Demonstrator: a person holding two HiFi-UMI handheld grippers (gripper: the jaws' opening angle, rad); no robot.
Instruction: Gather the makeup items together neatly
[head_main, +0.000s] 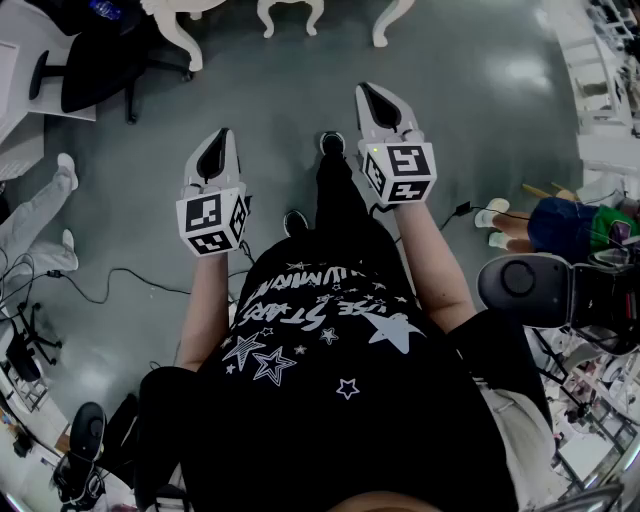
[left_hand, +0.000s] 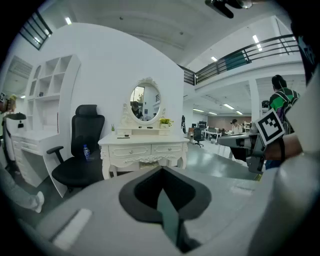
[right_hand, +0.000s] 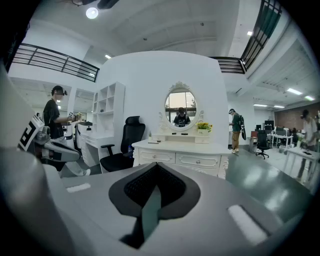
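I stand on a grey floor some way off from a white dressing table with an oval mirror. A few small dark items and a pot of yellow flowers rest on its top; they are too small to identify. My left gripper and right gripper are held out side by side above the floor, aimed at the table. Both are shut, pads together, with nothing between them. The same table appears in the left gripper view, beyond my left gripper.
A black office chair with a blue bottle on its seat stands left of the table. White shelving lines the left wall. Cables trail on the floor. Other people stand at the left and right.
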